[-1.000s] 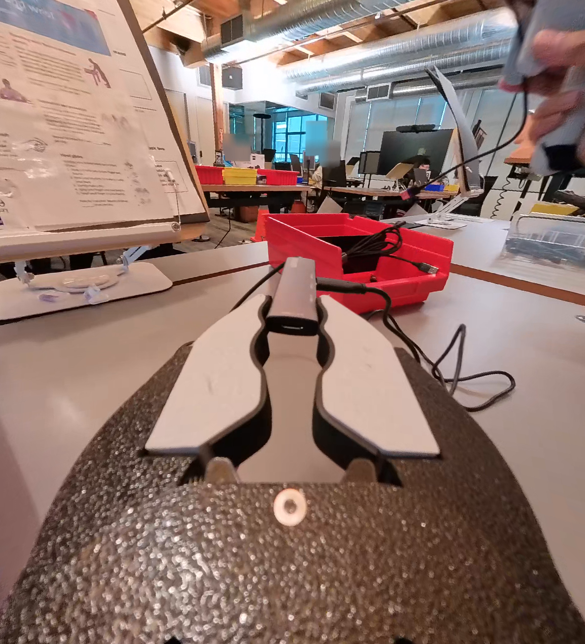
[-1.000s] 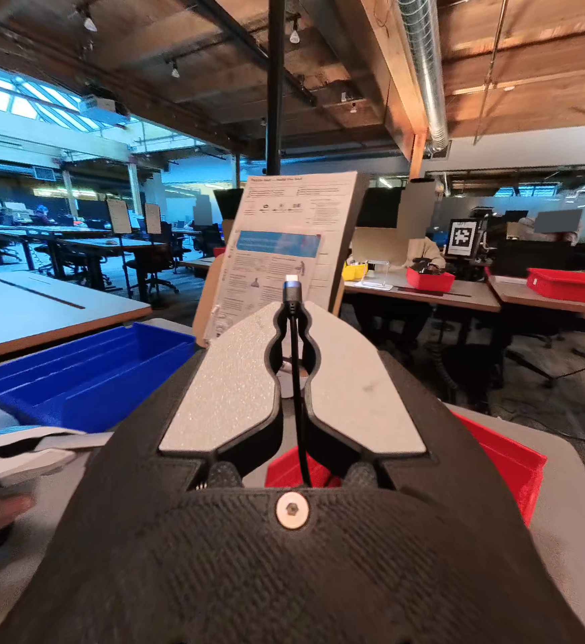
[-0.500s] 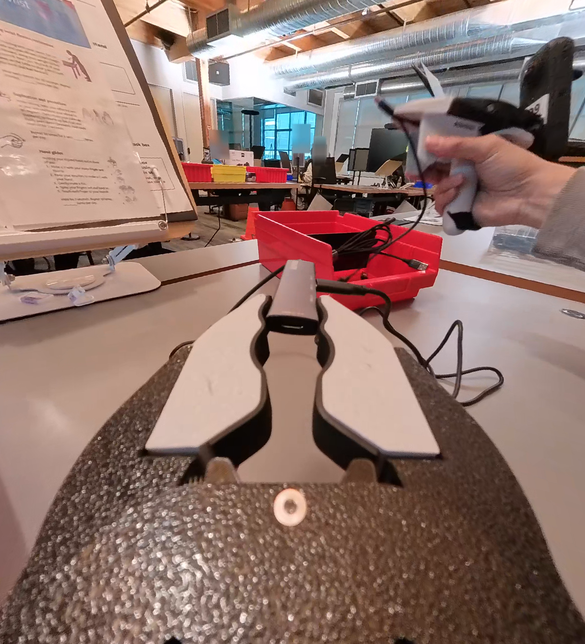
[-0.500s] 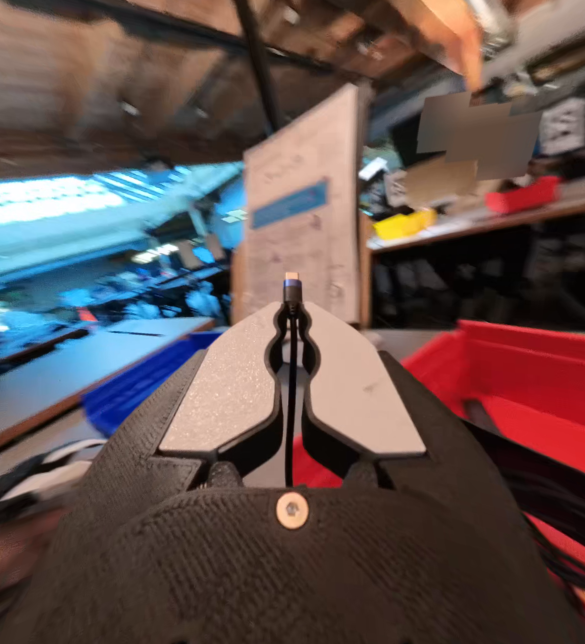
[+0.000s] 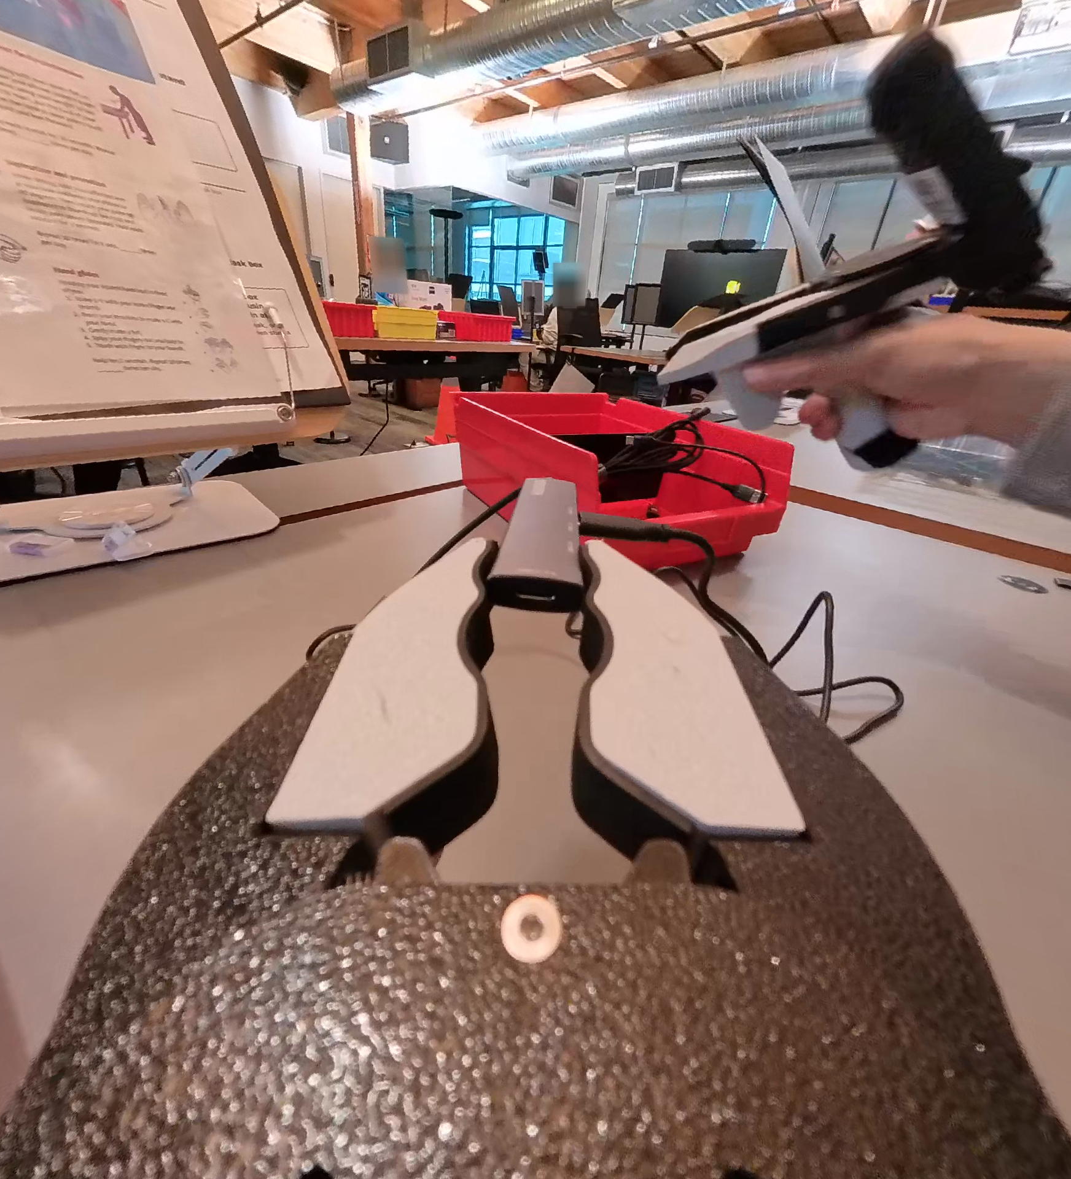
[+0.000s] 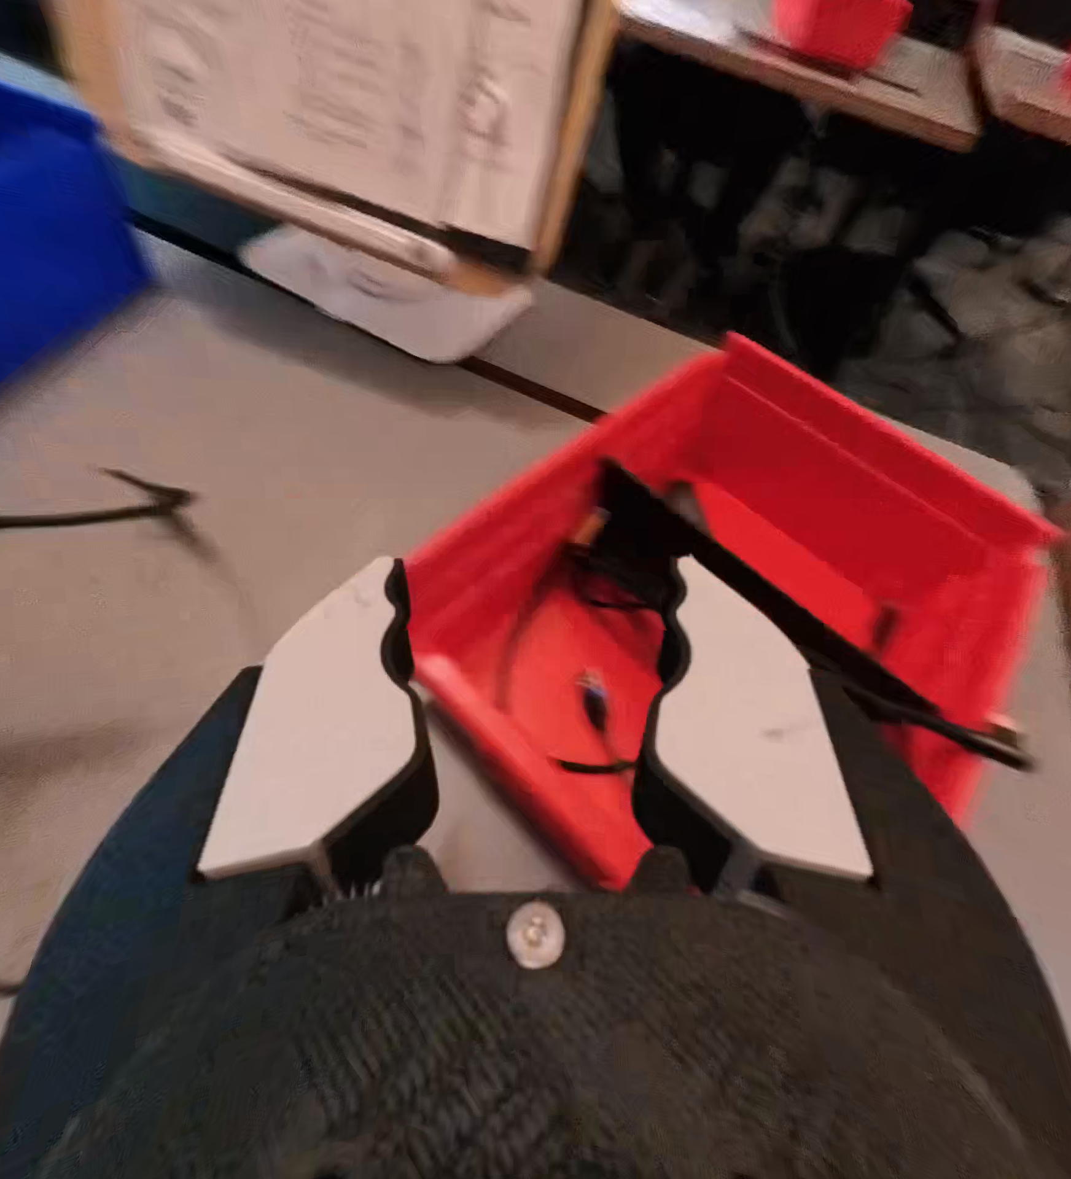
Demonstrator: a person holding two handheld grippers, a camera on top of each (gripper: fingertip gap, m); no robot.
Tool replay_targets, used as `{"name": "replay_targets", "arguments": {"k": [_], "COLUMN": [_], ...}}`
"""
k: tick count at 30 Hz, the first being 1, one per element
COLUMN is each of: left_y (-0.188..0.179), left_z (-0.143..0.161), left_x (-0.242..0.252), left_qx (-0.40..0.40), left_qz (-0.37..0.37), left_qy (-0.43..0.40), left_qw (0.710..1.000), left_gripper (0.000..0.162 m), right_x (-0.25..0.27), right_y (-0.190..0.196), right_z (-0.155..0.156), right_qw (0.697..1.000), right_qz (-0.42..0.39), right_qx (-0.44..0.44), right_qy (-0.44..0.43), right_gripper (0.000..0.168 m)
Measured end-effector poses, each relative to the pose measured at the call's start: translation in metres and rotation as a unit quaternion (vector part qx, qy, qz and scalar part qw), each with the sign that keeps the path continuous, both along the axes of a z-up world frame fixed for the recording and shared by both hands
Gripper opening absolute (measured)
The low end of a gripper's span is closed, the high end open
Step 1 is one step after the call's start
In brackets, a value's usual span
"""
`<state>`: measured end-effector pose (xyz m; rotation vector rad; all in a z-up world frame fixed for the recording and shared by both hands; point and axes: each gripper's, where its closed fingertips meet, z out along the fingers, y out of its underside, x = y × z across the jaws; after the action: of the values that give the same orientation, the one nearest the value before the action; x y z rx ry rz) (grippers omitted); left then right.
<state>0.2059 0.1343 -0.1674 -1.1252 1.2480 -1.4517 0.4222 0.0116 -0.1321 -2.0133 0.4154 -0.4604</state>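
Observation:
My left gripper (image 5: pixel 536 564) is shut on a slim grey hub (image 5: pixel 542 533) and holds it low over the grey table (image 5: pixel 137 670). A black cable (image 5: pixel 807 644) is plugged into the hub's right side and loops on the table. My right gripper (image 6: pixel 536 574) is open and empty, tilted down over the red bin (image 6: pixel 839 459). A black cable with a plug end (image 6: pixel 593 698) lies in the bin between the fingers. In the left wrist view the right gripper (image 5: pixel 686 363) hovers above the red bin (image 5: pixel 520 440), held by a hand (image 5: pixel 941 376).
A document stand (image 5: pixel 105 440) with a printed sheet stands at the back left; it also shows blurred in the right wrist view (image 6: pixel 392 127). A blue bin (image 6: pixel 22 223) sits at the left. Another black cable (image 6: pixel 73 513) lies on the table. Desks with bins stand behind.
My right gripper swung down over the red bin and opened; the cable plug it held now lies in the bin. My left gripper stayed shut on the hub, nearly still.

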Motion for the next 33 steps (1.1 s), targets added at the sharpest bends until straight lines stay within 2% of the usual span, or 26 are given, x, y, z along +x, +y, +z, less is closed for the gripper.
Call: {"name": "replay_targets", "arguments": {"k": [2, 3, 5, 7, 15, 19, 25, 28, 31, 33], "left_y": [0.001, 0.001, 0.000, -0.002, -0.008, -0.009, -0.015, -0.023, -0.031, -0.041], "left_z": [0.001, 0.001, 0.002, 0.004, 0.011, 0.011, 0.010, 0.018, 0.013, 0.014], "left_x": [0.000, -0.001, -0.001, -0.003, -0.005, -0.005, -0.004, -0.005, -0.005, -0.004], "left_qx": [0.000, 0.002, 0.009, 0.018, 0.024, 0.022, 0.037, 0.058, 0.075, 0.066], "left_qz": [0.002, 0.004, 0.007, 0.009, 0.006, 0.007, 0.012, 0.020, 0.010, -0.003], "left_qy": [-0.002, -0.004, -0.008, -0.014, -0.031, -0.029, -0.013, -0.027, -0.023, -0.026], "left_qw": [1.000, 1.000, 1.000, 1.000, 0.999, 0.999, 0.999, 0.998, 0.997, 0.997], "left_gripper": [0.023, 0.023, 0.023, 0.023, 0.023, 0.023, 0.024, 0.024, 0.024, 0.024], "right_x": [-0.087, -0.122, -0.165, -0.187, -0.210, -0.209, -0.209, -0.209, -0.210, -0.209], "right_y": [0.036, 0.048, 0.063, 0.072, 0.092, 0.091, 0.082, 0.075, 0.067, 0.053], "right_z": [0.003, 0.002, -0.004, -0.013, -0.023, -0.021, -0.025, -0.017, -0.026, -0.022], "right_qw": [0.987, 0.978, 0.969, 0.967, 0.960, 0.962, 0.975, 0.976, 0.980, 0.977], "right_qz": [0.127, 0.160, 0.179, 0.182, 0.187, 0.167, 0.185, 0.165, 0.184, 0.198], "right_qx": [0.083, 0.116, 0.162, 0.175, 0.205, 0.213, 0.110, 0.140, 0.078, 0.075], "right_qy": [0.052, 0.064, 0.051, 0.034, 0.024, -0.016, -0.056, 0.007, -0.011, 0.017], "right_gripper": [0.066, 0.062, 0.051, 0.047, 0.013, 0.012, 0.012, 0.012, 0.013, 0.013]}}
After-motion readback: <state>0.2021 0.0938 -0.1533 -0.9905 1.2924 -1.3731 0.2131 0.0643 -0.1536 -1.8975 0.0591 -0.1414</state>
